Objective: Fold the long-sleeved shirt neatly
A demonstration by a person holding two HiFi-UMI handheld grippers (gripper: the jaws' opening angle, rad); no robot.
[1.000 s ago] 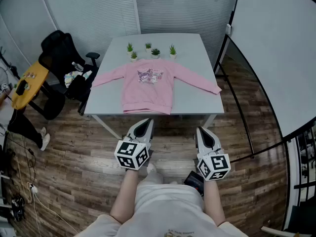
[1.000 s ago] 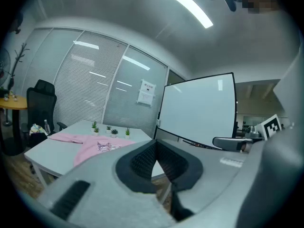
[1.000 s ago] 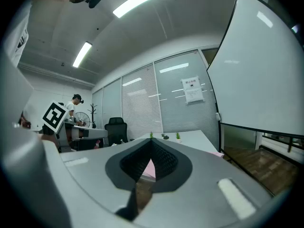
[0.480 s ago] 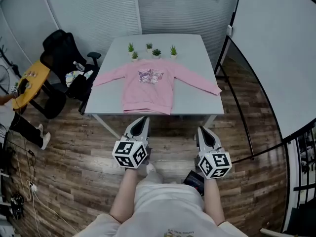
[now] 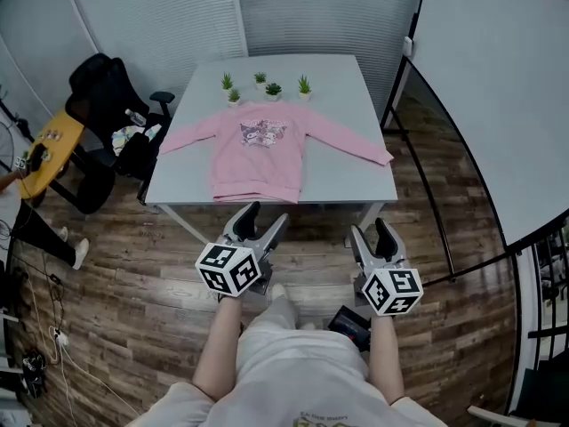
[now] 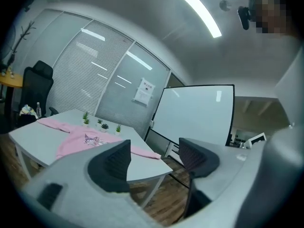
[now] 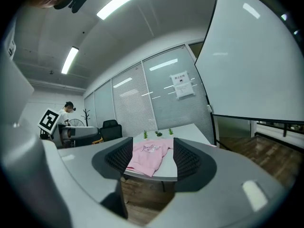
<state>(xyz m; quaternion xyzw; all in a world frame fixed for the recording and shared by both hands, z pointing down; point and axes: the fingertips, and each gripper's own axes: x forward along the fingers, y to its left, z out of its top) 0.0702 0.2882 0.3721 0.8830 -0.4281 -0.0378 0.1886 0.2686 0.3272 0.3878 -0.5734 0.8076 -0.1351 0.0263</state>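
- The pink long-sleeved shirt [image 5: 260, 149] lies flat on the grey counter [image 5: 347, 174], with the front side up and a cartoon print on the chest.
- Both sleeves are spread out to the sides. One cuff reaches the left edge of the counter, and the other lies near its right edge.
- The hem of the shirt is just beside the near edge of the counter, the edge that faces the person.
- Four small potted plants [image 5: 273, 88] stand in a row behind the collar, near the far edge.
- The left tool [image 5: 264, 219] is held over the wooden floor [image 5: 133, 283] in front of the counter, well apart from the shirt. Its jaws have just been opening and now stand spread, and nothing is between them.
- The right tool [image 5: 369, 229] is held beside it, also over the floor and short of the counter. Its jaws have also just been opening, they are wide apart, and they hold nothing.
- In the right gripper view the shirt shows through the gap of the jaws, but it is far behind them on the counter.
- Each tool carries a marker cube [image 5: 233, 269] at its back end, close to the person's forearm.
- A black office chair [image 5: 102, 87] stands left of the counter, and a large whiteboard [image 5: 498, 87] stands to the right of it.
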